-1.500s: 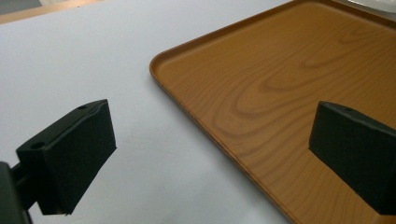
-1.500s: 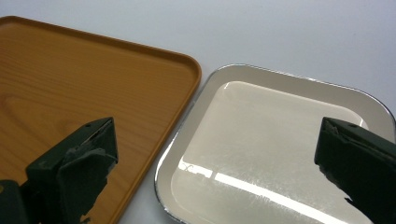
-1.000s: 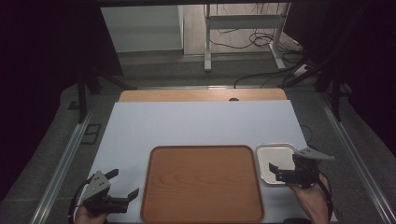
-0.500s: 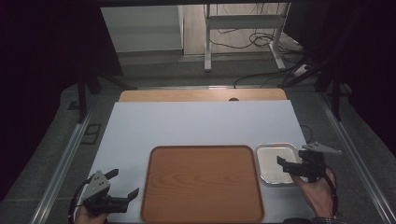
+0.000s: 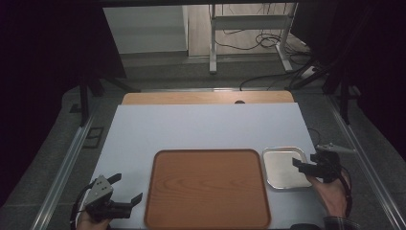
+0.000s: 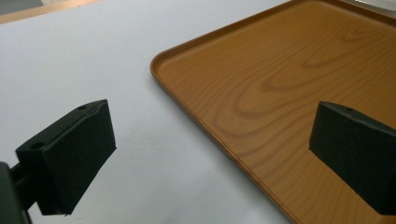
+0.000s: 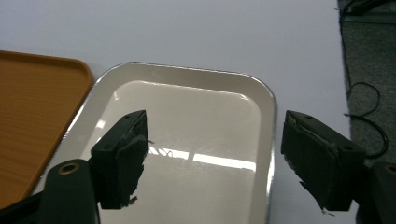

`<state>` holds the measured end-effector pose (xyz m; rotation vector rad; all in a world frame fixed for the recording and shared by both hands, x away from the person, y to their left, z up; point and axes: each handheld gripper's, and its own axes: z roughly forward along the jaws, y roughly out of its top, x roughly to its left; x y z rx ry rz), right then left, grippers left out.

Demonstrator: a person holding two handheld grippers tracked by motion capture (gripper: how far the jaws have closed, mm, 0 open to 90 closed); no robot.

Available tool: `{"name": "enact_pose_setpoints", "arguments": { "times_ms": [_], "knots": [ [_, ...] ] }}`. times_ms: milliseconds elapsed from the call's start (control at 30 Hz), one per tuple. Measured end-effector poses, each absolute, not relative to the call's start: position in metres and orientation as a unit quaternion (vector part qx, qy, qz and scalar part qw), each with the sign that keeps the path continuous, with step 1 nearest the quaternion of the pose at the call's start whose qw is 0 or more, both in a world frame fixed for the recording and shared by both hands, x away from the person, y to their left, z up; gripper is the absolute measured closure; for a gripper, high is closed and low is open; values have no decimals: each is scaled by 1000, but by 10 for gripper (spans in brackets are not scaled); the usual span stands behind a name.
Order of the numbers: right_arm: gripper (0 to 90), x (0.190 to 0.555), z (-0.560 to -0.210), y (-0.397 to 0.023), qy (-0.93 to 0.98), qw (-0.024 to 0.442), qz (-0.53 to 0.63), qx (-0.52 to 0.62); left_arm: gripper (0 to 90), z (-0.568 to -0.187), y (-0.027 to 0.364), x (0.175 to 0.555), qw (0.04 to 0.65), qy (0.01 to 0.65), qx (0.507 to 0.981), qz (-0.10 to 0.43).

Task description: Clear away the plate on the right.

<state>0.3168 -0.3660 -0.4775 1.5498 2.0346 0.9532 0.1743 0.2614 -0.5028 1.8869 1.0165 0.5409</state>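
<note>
One rectangular steel tray [image 5: 283,166] and one brown wooden tray [image 5: 207,188] share the white worktop [image 5: 201,127]; right gripper [image 5: 306,168] jaws, just closing, straddle the steel rim untouching; left gripper [image 5: 125,193] gapes empty.

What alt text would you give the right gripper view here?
The right gripper hangs over a small metal tray, its black jaws apart and straddling the tray's right rim, one over the tray floor and one outside it. A wooden tray lies to the left on the white table.
</note>
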Motion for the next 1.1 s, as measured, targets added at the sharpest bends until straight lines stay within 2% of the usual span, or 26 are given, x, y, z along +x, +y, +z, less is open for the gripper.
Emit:
{"name": "enact_pose_setpoints", "arguments": {
  "times_ms": [100, 133, 233, 267, 367, 433, 467, 500, 533, 700, 800, 1100],
  "knots": [
    [286, 319, -479, -372, 725, 204, 336, 565, 0, -503, 261, 174, 449, 411, 763, 219],
    [325, 321, -480, -375, 722, 203, 334, 571, 1, -503, 261, 174, 448, 410, 764, 219],
    [361, 321, -481, -378, 719, 201, 330, 578, 1, -503, 261, 174, 447, 409, 764, 219],
    [406, 323, -482, -382, 716, 199, 328, 583, 1, -503, 261, 174, 447, 409, 764, 219],
    [453, 324, -484, -385, 716, 196, 321, 588, 1, -503, 261, 174, 448, 409, 764, 219],
    [496, 325, -486, -387, 716, 188, 316, 594, 1, -503, 261, 174, 448, 409, 764, 219],
    [546, 327, -488, -388, 717, 182, 311, 597, 1, -503, 261, 174, 448, 409, 764, 219],
    [546, 327, -488, -388, 717, 182, 311, 597, 1, -503, 261, 174, 448, 409, 764, 219],
    [586, 328, -490, -390, 719, 177, 305, 599, 2, -503, 261, 174, 447, 409, 764, 220],
    [661, 330, -493, -391, 720, 164, 300, 604, 2, -503, 260, 174, 446, 408, 766, 220],
    [737, 330, -496, -394, 713, 146, 296, 618, 2, -503, 260, 174, 446, 407, 766, 221],
    [840, 333, -501, -397, 706, 119, 298, 631, 2, -503, 260, 174, 444, 405, 768, 222]
  ]
}}
